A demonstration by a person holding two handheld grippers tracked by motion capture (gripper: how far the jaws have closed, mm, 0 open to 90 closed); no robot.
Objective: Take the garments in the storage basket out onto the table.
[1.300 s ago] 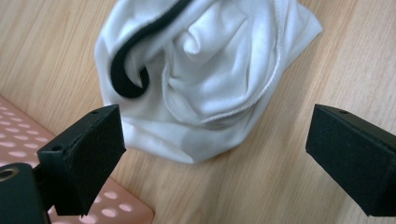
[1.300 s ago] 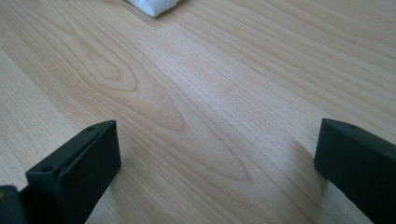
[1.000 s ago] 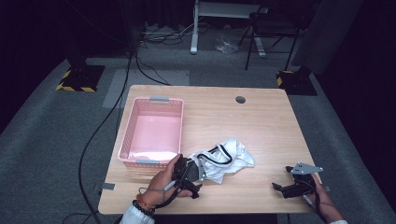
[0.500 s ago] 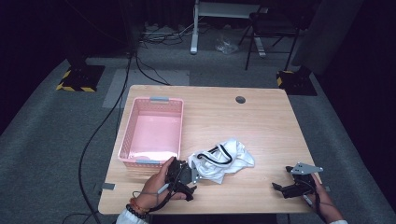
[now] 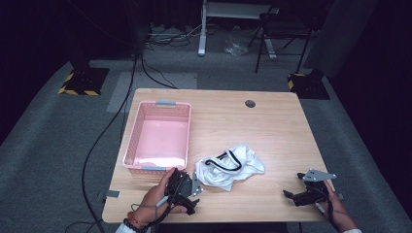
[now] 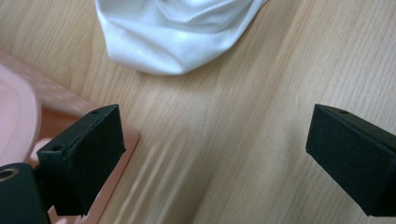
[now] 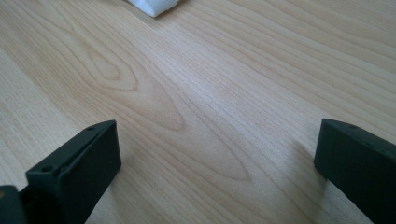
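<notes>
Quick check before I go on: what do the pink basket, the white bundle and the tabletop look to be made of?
Pink basket: likely moulded plastic, with perforated walls and a smooth, slightly glossy floor. White bundle: soft matte fabric, creased and folded, with dark trim. Tabletop: light wood or wood-look laminate; grain shows, satin sheen.

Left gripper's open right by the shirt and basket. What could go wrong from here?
1. The left gripper sits close to the pink basket; its left finger overlaps the rim, so closing or advancing may snag it.
2. The white garment is crumpled; a pinch at its edge may catch only one layer.
</notes>
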